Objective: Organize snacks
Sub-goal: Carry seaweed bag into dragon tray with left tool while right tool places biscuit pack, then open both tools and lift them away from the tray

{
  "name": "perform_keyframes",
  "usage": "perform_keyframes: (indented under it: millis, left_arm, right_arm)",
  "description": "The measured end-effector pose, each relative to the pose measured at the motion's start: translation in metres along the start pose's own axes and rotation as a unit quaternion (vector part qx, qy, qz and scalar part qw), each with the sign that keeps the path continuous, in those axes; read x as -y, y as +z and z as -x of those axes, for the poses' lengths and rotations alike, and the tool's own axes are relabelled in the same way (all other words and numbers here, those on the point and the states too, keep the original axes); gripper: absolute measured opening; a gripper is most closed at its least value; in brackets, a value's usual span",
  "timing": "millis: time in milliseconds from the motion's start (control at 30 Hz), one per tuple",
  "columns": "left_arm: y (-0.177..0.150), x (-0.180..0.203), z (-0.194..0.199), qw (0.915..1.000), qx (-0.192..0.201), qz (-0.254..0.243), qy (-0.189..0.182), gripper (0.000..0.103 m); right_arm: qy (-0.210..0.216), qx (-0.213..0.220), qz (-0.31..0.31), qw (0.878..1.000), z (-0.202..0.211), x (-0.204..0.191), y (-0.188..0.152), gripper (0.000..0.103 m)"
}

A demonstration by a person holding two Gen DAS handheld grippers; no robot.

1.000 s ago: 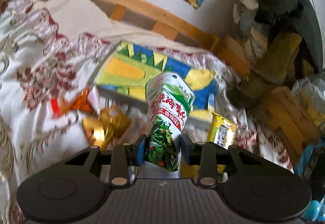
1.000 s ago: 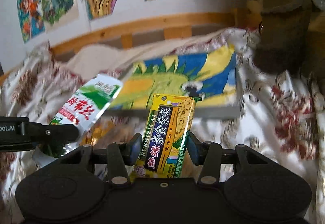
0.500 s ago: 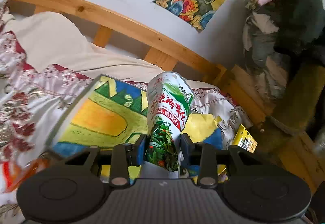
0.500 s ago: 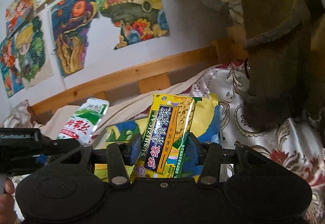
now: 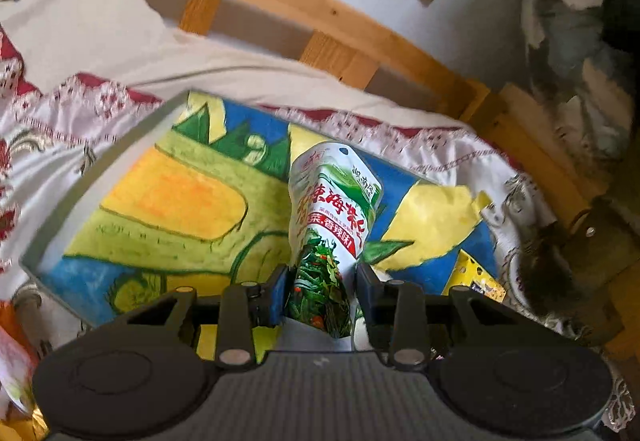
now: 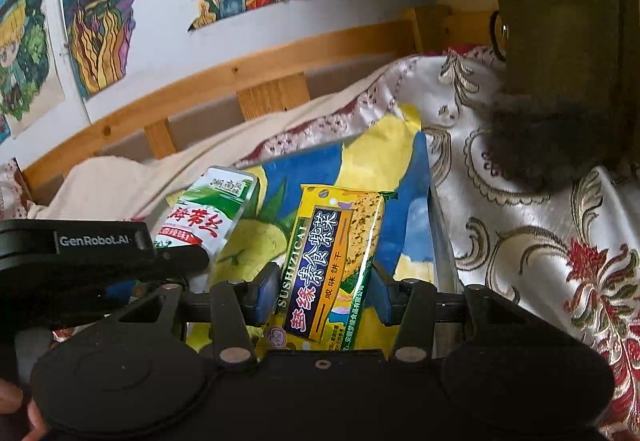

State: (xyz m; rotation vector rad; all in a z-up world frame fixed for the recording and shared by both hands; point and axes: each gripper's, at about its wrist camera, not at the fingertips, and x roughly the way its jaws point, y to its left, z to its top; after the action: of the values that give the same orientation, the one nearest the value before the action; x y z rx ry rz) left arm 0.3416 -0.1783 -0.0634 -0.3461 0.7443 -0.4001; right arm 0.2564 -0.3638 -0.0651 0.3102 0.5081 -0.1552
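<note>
My left gripper [image 5: 323, 291] is shut on the lower end of a green-and-white seaweed snack pouch [image 5: 334, 209], which stands up over a shallow box [image 5: 102, 177] painted yellow, blue and green inside. My right gripper [image 6: 325, 289] is shut on a yellow cracker packet [image 6: 338, 257], held upright above the right part of the same box [image 6: 440, 229]. In the right wrist view the left gripper [image 6: 192, 261] comes in from the left with the pouch [image 6: 208, 213]. A corner of the cracker packet [image 5: 478, 279] shows in the left wrist view.
The box lies on a white, red and gold bedspread [image 6: 540, 241]. A wooden bed rail [image 5: 320, 13] and a wall with paintings [image 6: 100, 13] stand behind it. Olive and dark fabric [image 6: 560, 61] hangs at the right. Loose wrappers [image 5: 12, 353] lie at lower left.
Both grippers have moved forward with their snacks and now hang over the painted box. The loose wrappers on the bedspread have slid almost out of the left view.
</note>
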Motion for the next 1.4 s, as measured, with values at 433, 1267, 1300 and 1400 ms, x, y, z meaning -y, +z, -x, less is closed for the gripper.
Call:
perform_keyframes:
  millis: [433,1267,1300,1400]
  left_arm:
    - [-0.005,0.005,-0.008,0.9967,-0.044,-0.015,0.066,0.06]
    - [-0.044,-0.01,0.213,0.9741,0.156,-0.11,0.121,0.102]
    - [-0.051,-0.012,0.222,0.9747,0.156,-0.105,0.12,0.102]
    - [-0.072,-0.02,0.249,0.9778,0.148,-0.1,0.11,0.102]
  right_arm:
    - [-0.009,-0.014,0.001,1.0,0.004,0.004,-0.003,0.065]
    - [-0.071,0.151,0.1,0.981,0.185,-0.051,-0.031,0.102]
    - [-0.066,0.153,0.104,0.981,0.194,-0.056,-0.035,0.102]
    - [-0.049,0.156,0.113,0.98,0.219,-0.068,-0.047,0.102]
